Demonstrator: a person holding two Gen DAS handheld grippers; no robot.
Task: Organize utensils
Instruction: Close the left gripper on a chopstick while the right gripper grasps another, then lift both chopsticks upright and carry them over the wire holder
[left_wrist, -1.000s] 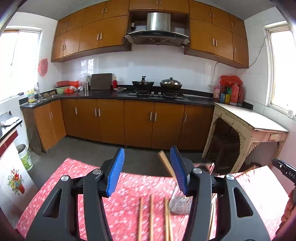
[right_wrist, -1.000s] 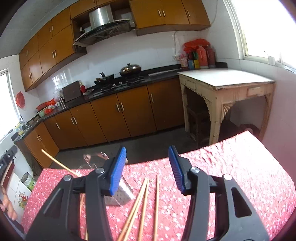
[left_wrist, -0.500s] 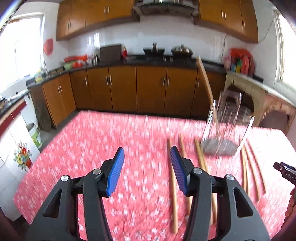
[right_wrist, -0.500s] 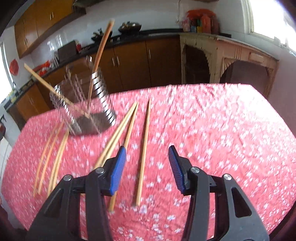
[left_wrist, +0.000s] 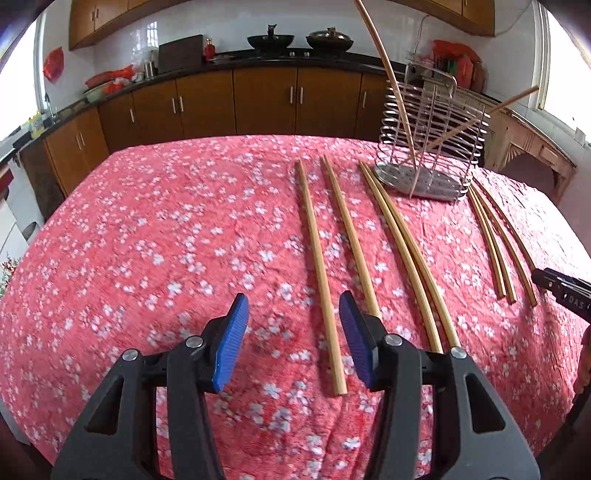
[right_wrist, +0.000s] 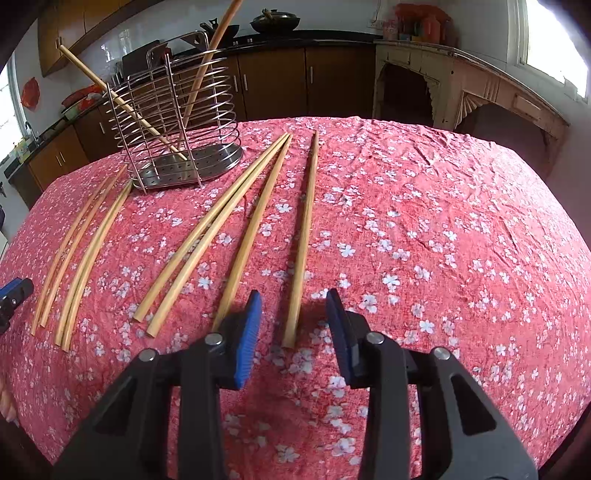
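Note:
Several wooden chopsticks lie on a red flowered tablecloth (left_wrist: 147, 229). A wire utensil holder (left_wrist: 430, 133) stands at the far side with two chopsticks leaning in it; it also shows in the right wrist view (right_wrist: 177, 122). My left gripper (left_wrist: 293, 325) is open and empty, low over the near end of one chopstick (left_wrist: 319, 266), which lies between its fingers. My right gripper (right_wrist: 291, 317) is open and empty, its fingers on either side of the near end of another chopstick (right_wrist: 304, 229).
More chopsticks lie in pairs left (right_wrist: 74, 251) and middle (right_wrist: 207, 232) in the right wrist view. Brown kitchen cabinets (left_wrist: 236, 99) and a cream side table (right_wrist: 461, 88) stand beyond the table edge.
Both grippers tilted down and dropped from looking at the kitchen to just above the tablecloth, each now over a chopstick's near end. Both stayed open.

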